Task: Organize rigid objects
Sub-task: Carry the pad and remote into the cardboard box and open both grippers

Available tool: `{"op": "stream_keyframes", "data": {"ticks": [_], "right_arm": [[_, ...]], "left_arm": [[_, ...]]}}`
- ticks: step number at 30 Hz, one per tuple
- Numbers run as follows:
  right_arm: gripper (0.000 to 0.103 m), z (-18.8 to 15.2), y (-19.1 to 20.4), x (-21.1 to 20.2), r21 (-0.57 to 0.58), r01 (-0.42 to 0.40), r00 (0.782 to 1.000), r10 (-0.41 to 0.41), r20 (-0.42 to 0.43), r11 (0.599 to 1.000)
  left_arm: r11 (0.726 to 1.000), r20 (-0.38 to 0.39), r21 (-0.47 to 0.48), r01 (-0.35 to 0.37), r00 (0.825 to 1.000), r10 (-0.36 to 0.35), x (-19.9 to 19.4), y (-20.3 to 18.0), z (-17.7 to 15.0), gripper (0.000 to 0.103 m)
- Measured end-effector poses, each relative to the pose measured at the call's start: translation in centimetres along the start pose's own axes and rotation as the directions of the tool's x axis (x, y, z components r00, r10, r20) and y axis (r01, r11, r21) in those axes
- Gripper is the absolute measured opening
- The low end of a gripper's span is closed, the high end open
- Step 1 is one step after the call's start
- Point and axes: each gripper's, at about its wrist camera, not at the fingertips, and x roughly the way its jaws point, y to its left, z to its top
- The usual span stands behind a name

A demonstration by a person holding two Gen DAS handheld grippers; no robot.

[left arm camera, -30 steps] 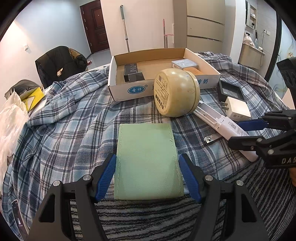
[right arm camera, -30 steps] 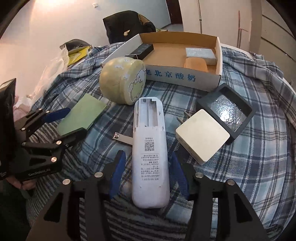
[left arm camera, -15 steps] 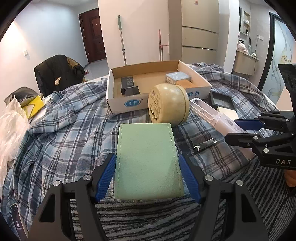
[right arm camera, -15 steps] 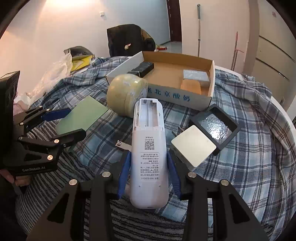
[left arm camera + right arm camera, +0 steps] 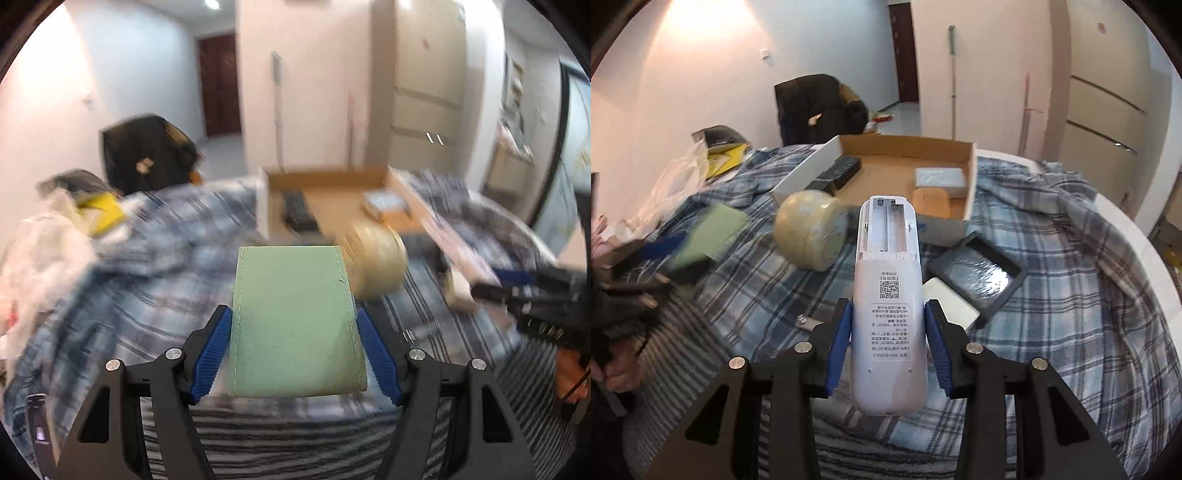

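the right gripper (image 5: 888, 343) is clamped on a white remote control (image 5: 888, 314), its blue pads pressing the two long sides near the lower half so the body sticks straight out ahead, back face up with the battery bay uncovered and the printed label showing; held this way it looks lifted off the plaid cloth (image 5: 1052, 295) and aimed toward the cardboard box (image 5: 971, 184) beyond, which i judge to be where it is going. the left gripper (image 5: 295, 350) grips a flat pale green pad (image 5: 295, 317) across its width, one pad on each stitched edge, so the thin piece stays level and does not flop; it too seems raised, and that view is blurred, so finer detail there cannot be read. just past both held things a round cream tin (image 5: 812, 234) lies on its side on the cloth, right in front of the box's near wall, so each load likely needs to go over or around it. inside the box already sit a dark flat item (image 5: 842, 170), a grey-white small box (image 5: 938, 177) and an orange-tan block (image 5: 932, 201), grouped along the walls, leaving bare cardboard in the middle. to the right of the remote a dark tray (image 5: 979, 273) and a white square block (image 5: 955, 306) rest side by side on the cloth, not yet sorted.
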Motion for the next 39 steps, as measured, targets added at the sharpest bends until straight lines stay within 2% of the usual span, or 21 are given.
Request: {"op": "stream_keyframes", "data": {"ticks": [3, 9, 13, 17, 21, 25, 28, 31, 33, 35, 36, 39], "right_arm": [[0.039, 0.2, -0.4, 0.1, 0.007, 0.035, 0.999, -0.035, -0.005, 0.999], [0.039, 1.6, -1.3, -0.2, 0.029, 0.051, 0.999, -0.051, -0.015, 0.998], [0.039, 4.4, -1.8, -0.1, 0.057, 0.041, 0.999, -0.040, -0.027, 0.998], [0.039, 7.9, -1.5, 0.1, 0.070, 0.016, 1.000, -0.015, -0.021, 0.997], [0.039, 11.2, -0.3, 2.1, 0.072, 0.010, 1.000, -0.009, -0.016, 0.997], [0.039, 13.3, 0.0, 5.4, 0.154, -0.051, 0.995, 0.063, -0.073, 0.987], [0.039, 14.4, 0.2, 8.0, 0.190, -0.044, 0.994, 0.062, -0.090, 0.981], [0.039, 14.8, 0.4, 10.7, 0.231, -0.054, 0.989, 0.083, -0.120, 0.972], [0.039, 14.6, 0.6, 12.3, 0.251, -0.053, 0.986, 0.090, -0.141, 0.967], [0.039, 14.4, 0.5, 13.6, 0.251, -0.016, 0.985, 0.058, -0.161, 0.968], [0.039, 14.2, 0.5, 14.2, 0.246, 0.011, 0.985, 0.032, -0.170, 0.969], [0.039, 14.0, 0.3, 15.2, 0.250, 0.017, 0.986, 0.026, -0.166, 0.968]], "left_arm": [[0.999, 0.031, -0.012, -0.041, 0.999, 0.041, -1.6, 1.1, 0.5, 0.072], [0.998, -0.009, 0.045, -0.049, 0.999, 0.049, -2.3, 0.8, 1.1, 0.072], [0.996, 0.065, 0.084, -0.032, 0.998, 0.026, -2.6, 0.5, 4.7, 0.072], [0.999, 0.108, 0.033, -0.042, 0.993, 0.038, -2.2, 1.1, 8.9, 0.072], [0.999, 0.109, 0.015, -0.034, 0.993, 0.032, 0.3, 0.4, 12.2, 0.072], [1.000, 0.102, -0.013, -0.028, 0.994, 0.029, 3.1, -0.3, 14.4, 0.072], [0.999, 0.092, -0.052, -0.014, 0.996, 0.019, 5.4, -0.5, 16.8, 0.072], [0.989, 0.117, -0.145, 0.015, 0.993, 0.002, 6.6, 0.5, 19.0, 0.072], [0.982, 0.126, -0.184, 0.034, 0.992, -0.011, 7.2, 1.0, 19.2, 0.072], [0.979, 0.120, -0.198, 0.043, 0.993, -0.020, 8.3, 1.5, 18.5, 0.072], [0.980, 0.107, -0.197, 0.037, 0.994, -0.016, 9.0, 1.7, 17.9, 0.072], [0.970, 0.028, -0.243, 0.008, 1.000, -0.001, 12.1, 2.6, 16.9, 0.072]]}}
